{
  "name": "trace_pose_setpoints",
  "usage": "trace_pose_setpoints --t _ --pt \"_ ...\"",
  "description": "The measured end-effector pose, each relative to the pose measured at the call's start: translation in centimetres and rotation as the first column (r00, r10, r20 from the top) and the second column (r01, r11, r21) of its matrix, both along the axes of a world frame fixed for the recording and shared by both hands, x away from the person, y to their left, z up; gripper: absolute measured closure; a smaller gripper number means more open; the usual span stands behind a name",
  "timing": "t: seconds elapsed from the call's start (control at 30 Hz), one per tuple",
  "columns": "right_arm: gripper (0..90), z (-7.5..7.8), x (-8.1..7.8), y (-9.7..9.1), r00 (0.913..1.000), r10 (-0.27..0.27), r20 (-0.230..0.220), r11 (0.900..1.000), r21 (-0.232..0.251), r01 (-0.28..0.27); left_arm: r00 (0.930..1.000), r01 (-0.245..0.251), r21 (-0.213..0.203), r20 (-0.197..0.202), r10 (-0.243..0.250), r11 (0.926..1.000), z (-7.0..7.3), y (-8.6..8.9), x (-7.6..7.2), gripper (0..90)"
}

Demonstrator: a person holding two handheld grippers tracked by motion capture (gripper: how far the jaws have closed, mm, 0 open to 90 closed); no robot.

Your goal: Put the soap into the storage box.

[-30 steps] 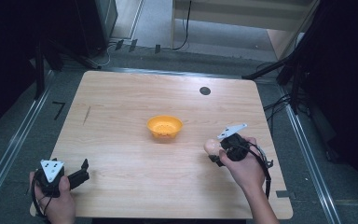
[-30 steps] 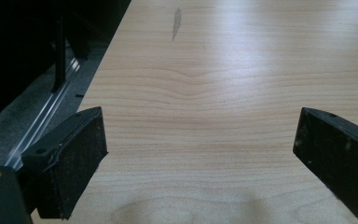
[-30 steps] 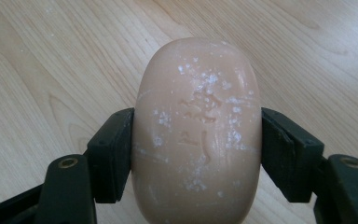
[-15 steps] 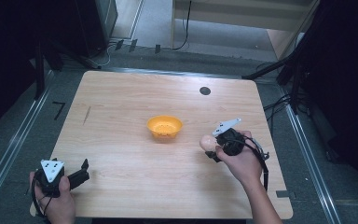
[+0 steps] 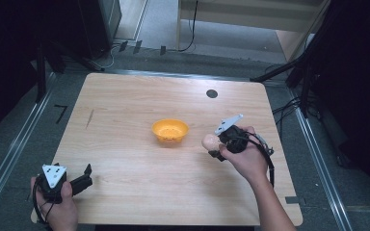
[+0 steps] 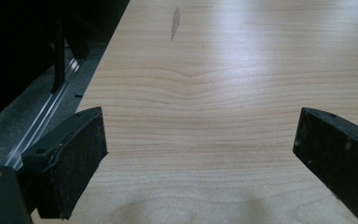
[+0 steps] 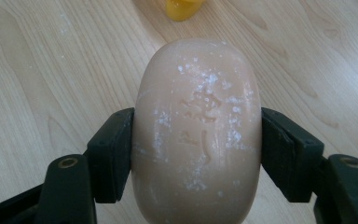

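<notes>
We see the right gripper pinching a pale pink soap bar between its 2 black pads, 1 pressed on each long side, held above the wooden table just right of the orange bowl. We see the left gripper at the table's near left corner, jaws spread wide over bare wood.

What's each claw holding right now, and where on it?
Right claw is shut on a pinkish bar of soap, pads pressing its two long sides near mid-length. Left claw is open and holds nothing.
</notes>
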State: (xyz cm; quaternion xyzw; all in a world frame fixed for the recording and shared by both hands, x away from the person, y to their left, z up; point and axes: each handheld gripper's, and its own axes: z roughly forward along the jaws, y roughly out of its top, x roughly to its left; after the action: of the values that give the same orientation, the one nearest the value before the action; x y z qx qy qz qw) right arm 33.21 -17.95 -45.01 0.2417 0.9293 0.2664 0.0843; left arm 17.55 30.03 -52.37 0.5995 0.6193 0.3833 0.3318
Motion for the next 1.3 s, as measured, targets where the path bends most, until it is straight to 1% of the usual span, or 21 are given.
trace_pose_setpoints --t 0.07,0.17,0.2,0.3,0.37,0.43,0.47,0.53,0.63,0.7,0.73,0.83,0.97,1.03,1.1,1.13,1.23,1.3 --pt "33.1 0.1 0.1 0.1 1.0 0.006 -0.002 1.0 0.0 -0.006 1.0 0.0 0.001 -0.001 0.0 1.0 0.0 0.0 0.0 3.0" --pt "33.1 0.5 0.4 0.5 0.9995 0.033 0.0 0.9994 0.006 -0.033 1.0 0.001 0.0 -0.001 -0.001 1.0 0.0 0.0 0.0 3.0" --pt "33.1 0.6 0.6 0.9 0.9988 0.05 -0.002 0.9988 0.005 -0.05 1.0 0.0 0.0 -0.001 0.0 1.0 0.0 0.0 0.0 3.0" --pt "33.1 0.8 0.8 1.2 0.9976 0.068 0.008 0.9977 0.0 -0.068 1.0 0.0 0.001 0.0 0.0 1.0 0.0 0.0 0.0 3.0" --pt "33.1 0.9 1.0 1.5 0.9973 0.073 0.007 0.9973 0.004 -0.073 1.0 0.002 0.001 0.0 -0.002 1.0 0.0 0.0 0.0 3.0" --pt "33.1 0.9 1.2 1.8 0.9965 0.083 0.012 0.9965 -0.001 -0.083 1.0 0.001 0.0 0.0 -0.001 1.0 0.0 0.0 0.0 3.0" --pt "33.1 1.0 1.3 2.0 0.9965 0.083 0.007 0.9965 -0.006 -0.083 1.0 0.002 -0.001 0.0 -0.002 1.0 0.0 0.0 0.0 3.0" --pt "33.1 1.0 1.5 2.3 0.9953 0.096 0.014 0.9954 -0.008 -0.096 1.0 0.002 -0.006 -0.002 -0.002 1.0 0.0 0.1 0.0 3.0" --pt "33.1 1.1 1.7 2.7 0.9945 0.105 0.008 0.9945 -0.005 -0.104 1.0 0.004 -0.011 0.002 -0.004 0.9999 0.0 0.1 0.0 3.0" --pt "33.1 1.2 1.9 2.8 0.994 0.109 0.002 0.994 0.008 -0.109 1.0 0.005 -0.014 0.003 -0.005 0.9999 0.0 0.1 0.0 3.0" --pt "33.1 1.3 2.0 2.9 0.9946 0.104 0.0 0.9945 0.009 -0.104 1.0 0.006 -0.012 0.004 -0.006 0.9999 0.0 0.1 -0.1 3.0" --pt "33.1 1.5 2.4 3.1 0.9937 0.112 0.002 0.9935 0.019 -0.112 1.0 0.005 -0.003 -0.004 -0.005 1.0 0.0 0.0 0.0 3.0" --pt "33.1 1.7 2.8 3.4 0.9924 0.123 0.004 0.9923 0.018 -0.123 1.0 0.0 -0.001 -0.002 0.0 1.0 0.0 0.0 0.0 3.0" --pt "33.1 1.9 3.1 3.6 0.9917 0.129 0.001 0.9913 0.027 -0.129 1.0 -0.001 0.003 -0.002 0.001 1.0 0.0 -0.1 0.1 3.0" --pt "33.1 2.0 3.3 3.9 0.991 0.134 0.001 0.9909 0.012 -0.134 1.0 -0.003 0.01 -0.002 0.003 0.9999 0.0 -0.1 0.1 3.0" --pt "33.1 2.2 3.5 4.2 0.9894 0.145 0.006 0.9894 0.008 -0.145 1.0 -0.002 0.01 -0.001 0.002 1.0 0.0 -0.2 0.0 3.0" --pt "33.1 2.3 3.8 4.6 0.9876 0.156 0.011 0.9876 0.012 -0.157 1.0 -0.001 0.014 -0.003 0.001 0.9999 0.0 -0.2 0.0 3.0" --pt "33.1 2.4 4.0 5.2 0.9855 0.169 0.007 0.9856 0.003 -0.169 1.0 -0.001 0.016 -0.002 0.001 0.9999 0.0 -0.2 0.0 3.0"
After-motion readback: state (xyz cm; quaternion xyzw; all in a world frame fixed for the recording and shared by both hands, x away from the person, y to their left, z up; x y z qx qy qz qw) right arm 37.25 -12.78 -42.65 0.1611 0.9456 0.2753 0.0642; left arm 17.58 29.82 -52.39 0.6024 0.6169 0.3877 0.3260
